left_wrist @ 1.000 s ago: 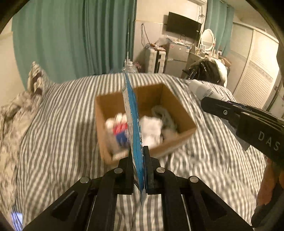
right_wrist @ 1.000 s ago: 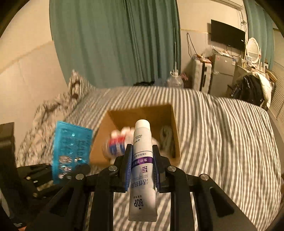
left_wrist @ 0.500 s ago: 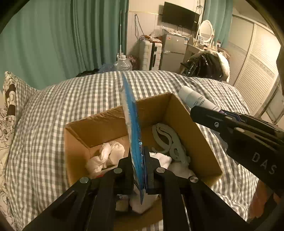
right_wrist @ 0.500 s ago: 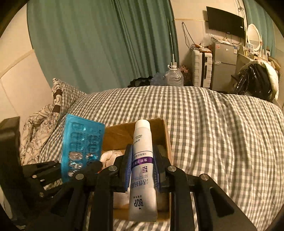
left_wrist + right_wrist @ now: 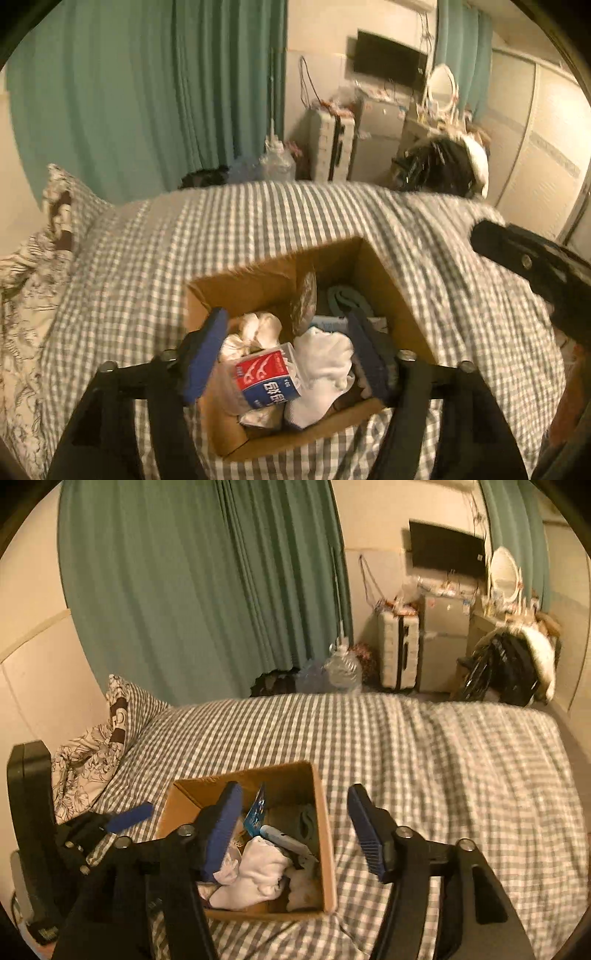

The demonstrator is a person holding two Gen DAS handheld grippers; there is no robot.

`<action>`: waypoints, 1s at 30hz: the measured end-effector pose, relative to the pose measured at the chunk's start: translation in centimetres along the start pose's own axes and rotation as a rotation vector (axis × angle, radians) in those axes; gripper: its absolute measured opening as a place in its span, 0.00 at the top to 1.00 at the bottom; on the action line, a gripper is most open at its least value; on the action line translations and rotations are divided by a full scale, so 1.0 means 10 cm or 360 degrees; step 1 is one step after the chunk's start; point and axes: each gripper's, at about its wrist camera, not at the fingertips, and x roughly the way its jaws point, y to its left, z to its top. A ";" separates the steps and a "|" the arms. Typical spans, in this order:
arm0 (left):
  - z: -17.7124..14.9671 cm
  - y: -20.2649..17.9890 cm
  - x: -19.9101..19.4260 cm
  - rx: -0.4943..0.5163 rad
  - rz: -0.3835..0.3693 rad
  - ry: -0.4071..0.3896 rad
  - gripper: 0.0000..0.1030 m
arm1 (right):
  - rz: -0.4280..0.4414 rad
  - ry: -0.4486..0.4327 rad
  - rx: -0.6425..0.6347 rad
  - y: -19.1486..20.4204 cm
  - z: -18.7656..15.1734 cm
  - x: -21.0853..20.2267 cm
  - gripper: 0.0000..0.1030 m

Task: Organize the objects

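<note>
An open cardboard box sits on the checked bed. Inside lie white socks, a red and blue packet, a blue blister pack standing on edge and a white tube. My left gripper is open and empty just above the box's near side. My right gripper is open and empty above the box's right wall. The right gripper also shows at the right edge of the left wrist view.
The checked bedspread spreads around the box. A patterned pillow lies at the left. Beyond the bed stand green curtains, a water jug, a white suitcase and a chair with dark clothes.
Both grippers have opened. The blue blister pack left my left gripper and the white tube left my right gripper; both now lie in the box.
</note>
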 end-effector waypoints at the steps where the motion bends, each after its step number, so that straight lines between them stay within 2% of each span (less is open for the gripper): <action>1: 0.02 0.01 -0.14 -0.0016 0.0003 -0.0039 0.24 | -0.0017 -0.0022 -0.0020 0.03 0.02 -0.12 0.35; 8: 0.09 0.07 -0.95 -0.0054 0.0020 -0.0239 0.19 | -0.0060 -0.0192 -0.0080 0.22 0.06 -0.92 0.22; 12: 0.06 0.12 -1.32 -0.0079 0.0063 -0.0346 0.04 | -0.0058 -0.0266 -0.0104 0.31 0.04 -1.25 0.16; 16: -0.05 0.19 -1.55 -0.0116 0.0115 -0.0426 0.00 | -0.0099 -0.0345 -0.0161 0.32 -0.07 -1.46 0.07; 20: -0.20 0.21 -1.68 -0.0163 0.0157 -0.0503 0.00 | -0.0167 -0.0421 -0.0181 0.28 -0.25 -1.55 0.00; 26: -0.47 0.15 -1.64 -0.0192 0.0264 -0.0555 0.00 | -0.0228 -0.0454 -0.0214 0.12 -0.53 -1.43 0.00; 30: -0.68 0.08 -1.45 -0.0201 0.0316 -0.0568 0.00 | -0.0256 -0.0500 -0.0216 0.03 -0.77 -1.26 0.00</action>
